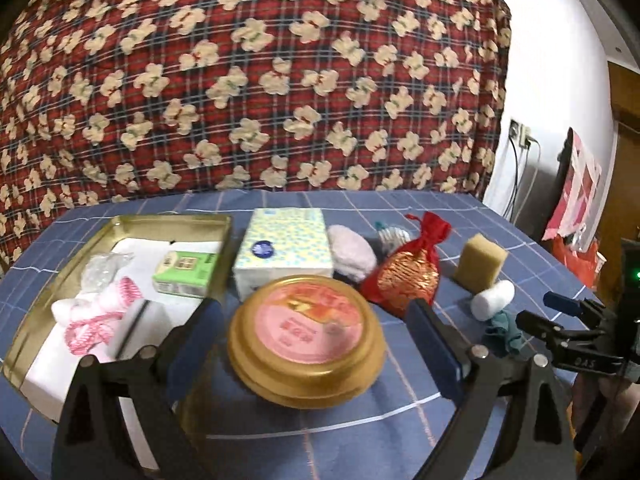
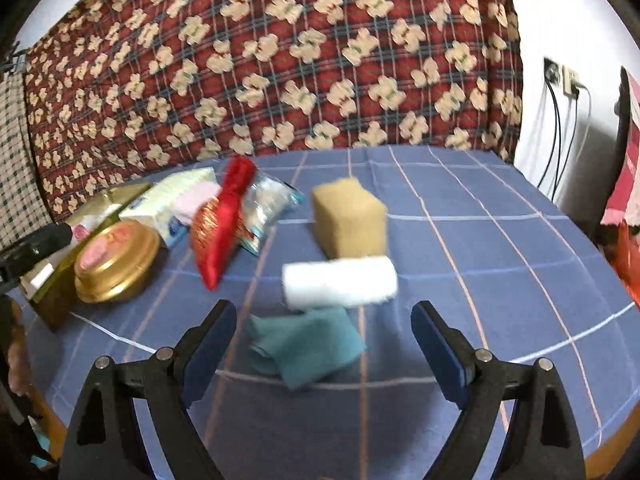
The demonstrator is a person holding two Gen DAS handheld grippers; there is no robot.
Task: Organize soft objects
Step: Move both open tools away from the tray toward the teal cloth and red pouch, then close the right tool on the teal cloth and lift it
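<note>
Beyond right gripper, white towel roll lies long axis left-right.

both grippers spread wide, nothing gripped

left gripper and right gripper angled downward, blue-padded jaws apart; right gripper visible at far right of left wrist view.

Underneath and stretching ahead: blue checked tablecloth. Farther ahead, rising behind: red plaid cloth printed with cream bears. Off to the right: wall socket, dangling cables, pink-and-red bag.
</note>
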